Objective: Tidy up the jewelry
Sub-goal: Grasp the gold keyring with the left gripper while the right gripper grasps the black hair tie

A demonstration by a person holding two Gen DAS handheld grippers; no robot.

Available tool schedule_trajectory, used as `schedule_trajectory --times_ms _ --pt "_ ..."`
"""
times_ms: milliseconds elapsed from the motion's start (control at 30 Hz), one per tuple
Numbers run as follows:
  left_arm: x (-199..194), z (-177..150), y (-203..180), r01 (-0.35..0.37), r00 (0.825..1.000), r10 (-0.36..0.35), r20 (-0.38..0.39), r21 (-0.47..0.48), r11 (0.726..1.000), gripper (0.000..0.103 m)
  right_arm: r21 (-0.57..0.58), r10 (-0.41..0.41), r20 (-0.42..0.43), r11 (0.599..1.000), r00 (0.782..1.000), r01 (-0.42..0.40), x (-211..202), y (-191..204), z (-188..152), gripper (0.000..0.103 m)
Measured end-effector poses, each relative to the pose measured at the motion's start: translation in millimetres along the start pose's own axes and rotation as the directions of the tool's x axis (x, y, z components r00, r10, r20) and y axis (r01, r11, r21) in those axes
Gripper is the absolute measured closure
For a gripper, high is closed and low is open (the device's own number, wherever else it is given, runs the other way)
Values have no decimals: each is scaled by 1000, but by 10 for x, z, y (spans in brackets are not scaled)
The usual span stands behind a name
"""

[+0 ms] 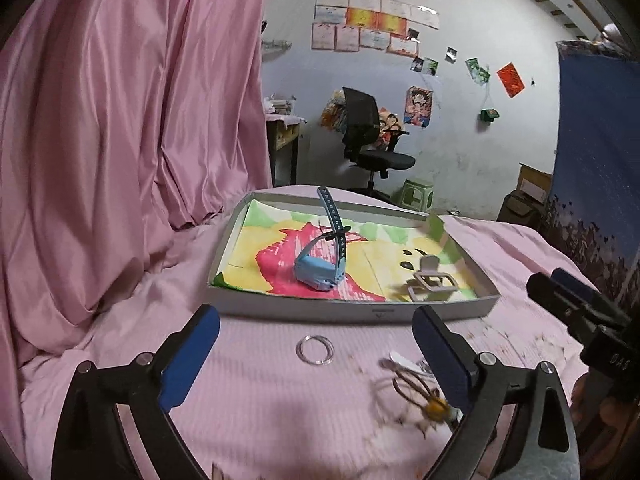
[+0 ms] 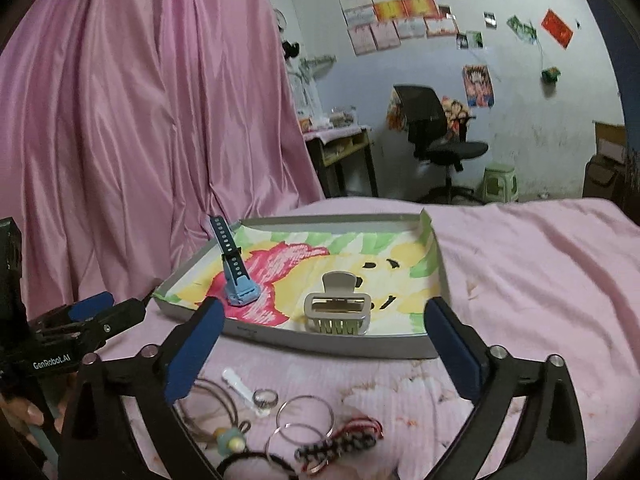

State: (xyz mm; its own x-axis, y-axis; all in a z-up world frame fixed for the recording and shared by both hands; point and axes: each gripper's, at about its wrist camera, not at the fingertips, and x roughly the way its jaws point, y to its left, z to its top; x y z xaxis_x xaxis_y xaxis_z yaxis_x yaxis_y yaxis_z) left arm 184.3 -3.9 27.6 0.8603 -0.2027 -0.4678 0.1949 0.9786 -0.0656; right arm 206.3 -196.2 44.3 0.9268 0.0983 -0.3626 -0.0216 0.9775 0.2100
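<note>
The shallow grey tray (image 2: pixel 340 344), lined with a painted paper in pink, yellow and green, sits on a bed under a pink ribbed sheet (image 2: pixel 540 280), and serves as landmark. Inside it, toward its left end, stands a blue watch (image 2: pixel 240 284) with its perforated strap sticking up; toward its front right stands a beige hair clip (image 2: pixel 336 312), teeth down.

The jewelry still to sort lies in front of the tray's near wall: a small silver ring (image 2: pixel 265 397), two thin metal hoops (image 2: pixel 305 410), a braided red-and-black cord (image 2: pixel 340 442), a white tube (image 2: pixel 240 386) and a wire bangle with a bead charm (image 2: pixel 232 440). In the left view a clear ring (image 1: pixel 315 350) lies alone just before the tray.

Both claws are released and hold nothing: the right claw (image 2: pixel 324 352) hovers over the pile, the left claw (image 1: pixel 316 352) brackets the clear ring.

These pieces look light. The hoops and rings are stiff, smooth and probably slippery, lying flat on soft cloth, so pinching across the rim with one finger pressed into the sheet seems best. The cord is soft and grippy; take it mid-length. The bangle's thin wire may bend or snag.
</note>
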Motion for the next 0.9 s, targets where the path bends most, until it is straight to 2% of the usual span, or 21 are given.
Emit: schedule_trajectory --times_ms 233,600,767,900 --pt "-268 -140 -25 -14 1000 14 9 31 999 5 -48 -30 53 998 998 33 -420 45 -101 2" --pt "-463 -287 -78 -1 999 2 -36 33 999 5 -58 -73 -7 996 997 72 -698 -24 -355 2" --pt "-355 -300 -43 40 994 -40 -102 -7 999 5 -44 -83 -58 996 995 80 -636 -98 -401 2" --pt "-225 -322 -8 98 977 -107 -182 -59 993 5 -42 -86 -122 996 989 82 -517 -106 -459 2"
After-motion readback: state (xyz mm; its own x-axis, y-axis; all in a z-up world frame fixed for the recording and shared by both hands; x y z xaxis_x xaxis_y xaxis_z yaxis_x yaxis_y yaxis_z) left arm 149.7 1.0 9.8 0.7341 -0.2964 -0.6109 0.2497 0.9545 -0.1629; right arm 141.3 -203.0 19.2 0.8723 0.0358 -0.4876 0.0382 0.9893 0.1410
